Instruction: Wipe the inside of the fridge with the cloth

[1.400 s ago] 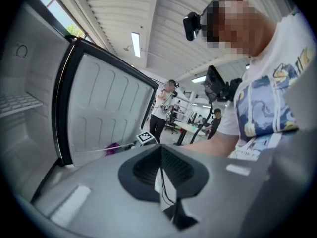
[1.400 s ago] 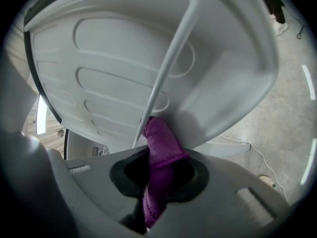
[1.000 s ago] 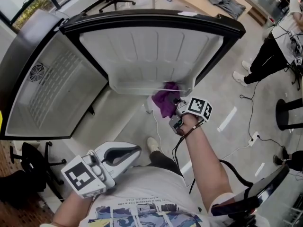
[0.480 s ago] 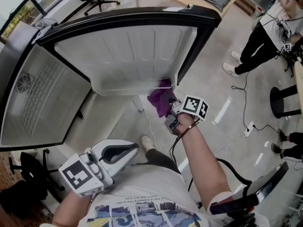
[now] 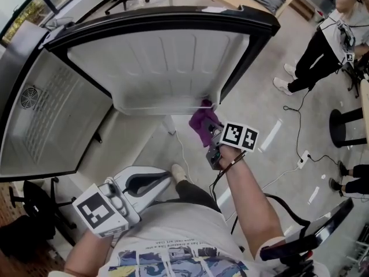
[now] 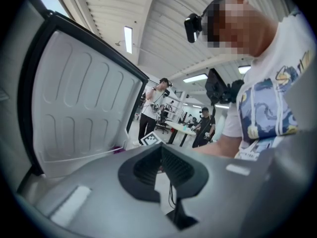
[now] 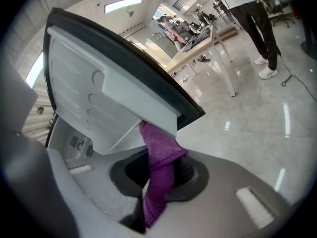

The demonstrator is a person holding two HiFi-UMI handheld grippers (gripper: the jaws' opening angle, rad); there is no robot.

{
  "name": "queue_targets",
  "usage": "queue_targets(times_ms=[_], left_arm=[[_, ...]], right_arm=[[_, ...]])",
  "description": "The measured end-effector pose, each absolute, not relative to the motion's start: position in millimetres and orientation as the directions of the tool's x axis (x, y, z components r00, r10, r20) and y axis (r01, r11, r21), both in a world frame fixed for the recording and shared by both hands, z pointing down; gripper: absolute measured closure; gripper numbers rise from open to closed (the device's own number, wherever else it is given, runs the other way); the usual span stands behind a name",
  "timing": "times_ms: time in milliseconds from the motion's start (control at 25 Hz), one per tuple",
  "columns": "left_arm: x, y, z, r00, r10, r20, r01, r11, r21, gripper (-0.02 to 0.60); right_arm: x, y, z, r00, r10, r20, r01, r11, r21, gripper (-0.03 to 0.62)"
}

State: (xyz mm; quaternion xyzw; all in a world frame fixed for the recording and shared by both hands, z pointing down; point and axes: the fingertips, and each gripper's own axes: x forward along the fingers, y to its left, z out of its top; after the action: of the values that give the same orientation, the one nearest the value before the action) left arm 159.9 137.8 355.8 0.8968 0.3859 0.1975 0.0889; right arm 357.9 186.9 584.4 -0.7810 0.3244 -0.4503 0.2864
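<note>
The right tongs (image 5: 212, 138) are clamped on a purple, nubbly cloth (image 5: 203, 123). In the right gripper view the cloth (image 7: 159, 157) runs up from between the closed jaws of these tongs (image 7: 159, 180), and its upper end presses against the lower corner of the open fridge door's white ribbed plastic liner (image 7: 114, 98). That is right where the liner meets the door's black rim (image 7: 163, 90). From the head view, the door liner (image 5: 161, 62) spreads out just ahead of the right tongs, and the cloth touches its near right corner.

The left tongs (image 5: 164, 182) are held low against the person's white printed shirt (image 5: 173, 235), well apart from the door and to the left of the right tongs. Their jaws (image 6: 161, 155) stand together at the tips with nothing between them.

Beyond the left tongs, a grey panel with a round vent (image 5: 52, 114) adjoins the door. Off to the right of the right tongs, a bystander in black trousers (image 5: 314, 45) stands on the pale polished floor (image 5: 271, 114).
</note>
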Motion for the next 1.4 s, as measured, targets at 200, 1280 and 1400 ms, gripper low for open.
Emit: queue_targets(times_ms=[200,1280,1400], left_arm=[[141,128,347,0.653,0.712,0.260,0.649,-0.702,0.294,0.577],[-49,43,342,0.895,0.407,0.181,0.365,-0.903,0.226,0.577],[-64,32,343,0.931,0.306,0.198,0.265,-0.941,0.210,0.577]], right_arm=[[351,213,583,0.424,-0.705,0.568,-0.285,-0.700,-0.655,0.539],[91,179,406,0.345,-0.787,0.511,-0.922,-0.387,0.026,0.539],[89,170,391,0.272,-0.832,0.484,-0.954,-0.300,0.019,0.539]])
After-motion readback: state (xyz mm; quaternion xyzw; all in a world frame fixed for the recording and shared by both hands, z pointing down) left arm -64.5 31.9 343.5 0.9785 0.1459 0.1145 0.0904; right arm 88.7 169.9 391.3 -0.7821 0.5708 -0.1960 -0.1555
